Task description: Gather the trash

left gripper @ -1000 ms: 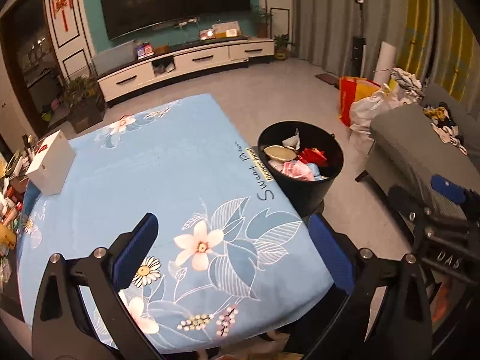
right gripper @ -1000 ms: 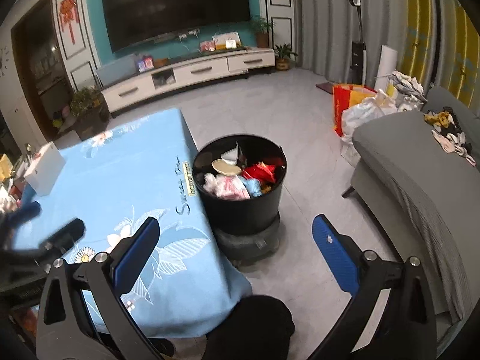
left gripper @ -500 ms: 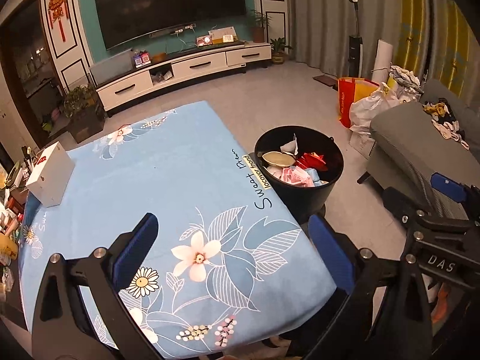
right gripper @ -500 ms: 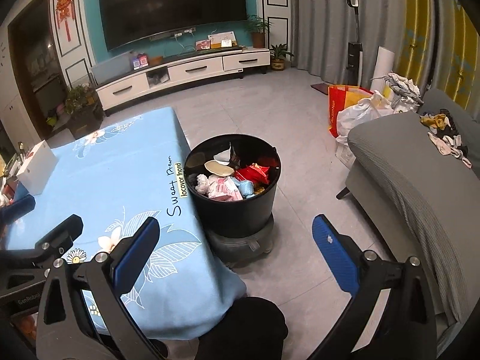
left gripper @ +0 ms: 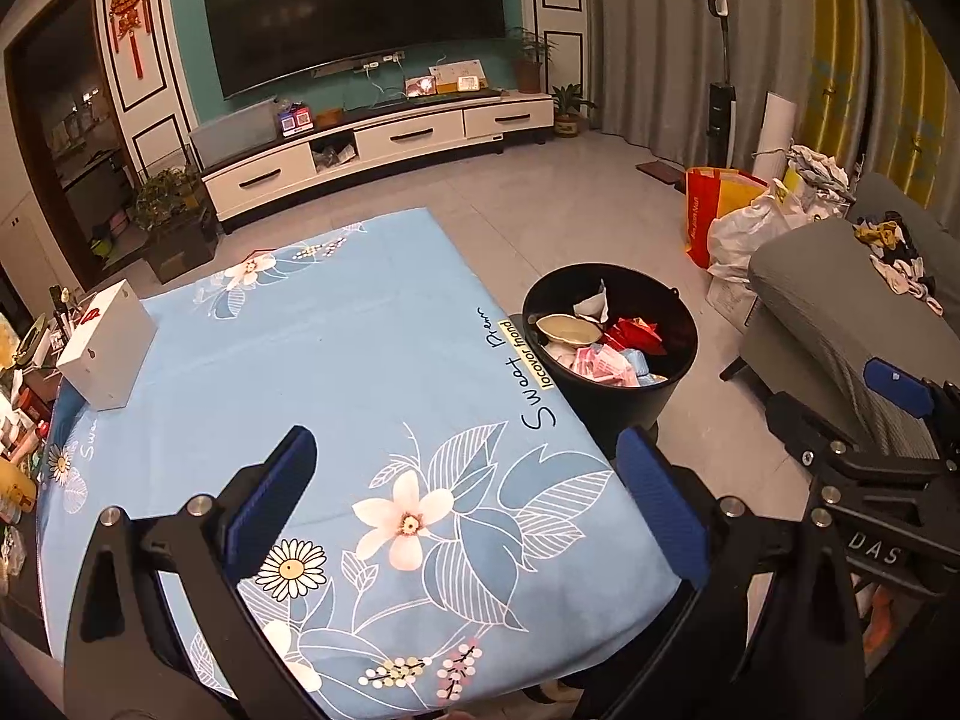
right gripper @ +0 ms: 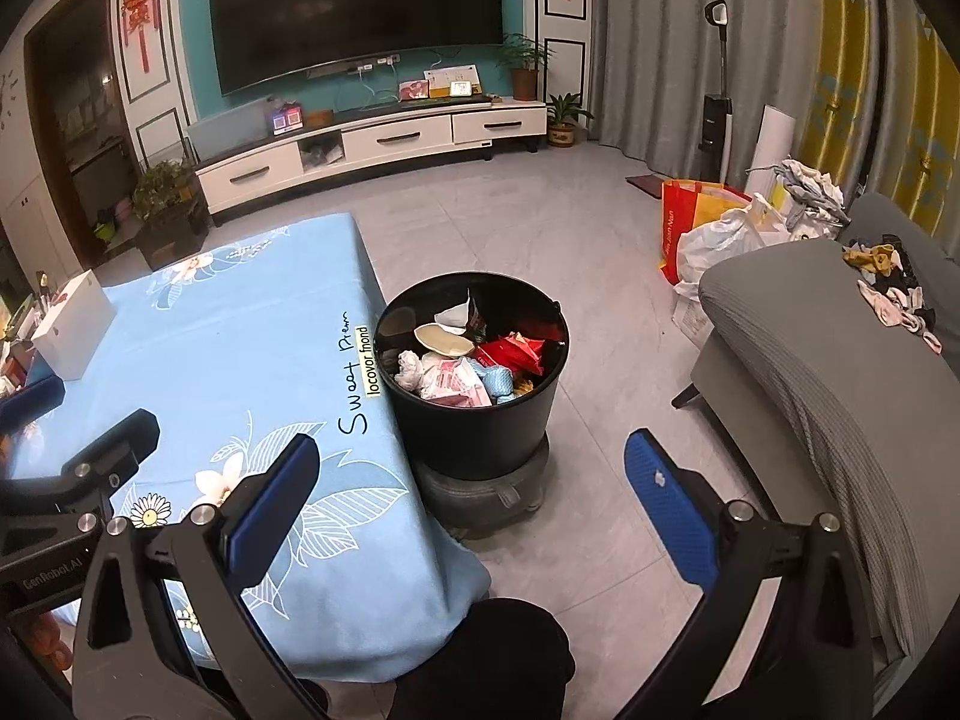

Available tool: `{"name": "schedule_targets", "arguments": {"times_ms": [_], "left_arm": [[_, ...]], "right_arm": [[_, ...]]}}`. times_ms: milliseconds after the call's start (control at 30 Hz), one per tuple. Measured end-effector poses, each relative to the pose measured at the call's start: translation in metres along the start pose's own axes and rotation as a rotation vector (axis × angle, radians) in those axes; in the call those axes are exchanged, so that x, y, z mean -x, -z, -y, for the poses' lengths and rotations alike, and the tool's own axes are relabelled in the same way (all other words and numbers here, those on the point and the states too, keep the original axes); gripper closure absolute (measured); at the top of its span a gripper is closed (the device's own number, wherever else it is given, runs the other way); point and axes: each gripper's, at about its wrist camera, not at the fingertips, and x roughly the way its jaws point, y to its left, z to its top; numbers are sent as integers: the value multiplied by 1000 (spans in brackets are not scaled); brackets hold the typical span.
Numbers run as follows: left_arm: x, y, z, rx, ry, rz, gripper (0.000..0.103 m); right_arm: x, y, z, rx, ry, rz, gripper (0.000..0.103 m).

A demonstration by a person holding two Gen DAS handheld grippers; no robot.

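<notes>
As far as the left wrist view shows, I log the following. Left claw (left gripper: 465, 501): jaws spread wide, nothing between them, held above the surface (left gripper: 312, 372), which wears a pale blue floral cloth and fills the centre of the frame. Loose trash on that cloth: none that I can see. White box (left gripper: 107, 353): at the left of the frame, near the cloth's far left corner; I cannot say whether it counts as trash. Black bin (left gripper: 612, 384): right of centre, standing on the floor just beside the surface's right edge, holding a pale bowl-like piece, red and pink wrappers and white scraps. Right claw (left gripper: 882, 420): partly seen at the right edge; its jaws cannot be judged from here.

Right wrist view. Right claw (right gripper: 474, 492): jaws wide apart, empty, held over the floor with the bin (right gripper: 474, 420) ahead at centre frame. Bin contents (right gripper: 468, 360): filled to a little below the rim, on a grey wheeled base. Surface (right gripper: 240, 360): left half of the frame, with the box (right gripper: 75, 324) at far left. Orange bag and white sacks (right gripper: 714, 228): upper right, beside the grey sofa (right gripper: 798, 348), with clothes lying on it.

Progress, by my judgement: collection from the surface looks finished or nearly so. Remaining, possibly: the box, should it count.
</notes>
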Motion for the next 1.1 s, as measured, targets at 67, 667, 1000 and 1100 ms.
{"name": "schedule_targets", "arguments": {"times_ms": [67, 667, 1000, 1100], "left_arm": [[0, 0, -1, 1, -2, 0, 3], [8, -2, -3, 5, -15, 32, 3], [14, -5, -6, 5, -31, 53, 3], [15, -5, -6, 6, -37, 55, 3]], "right_arm": [[0, -1, 0, 3, 2, 0, 3], [2, -5, -4, 9, -7, 10, 3], [6, -6, -5, 10, -8, 24, 3], [7, -6, -4, 9, -5, 26, 3]]}}
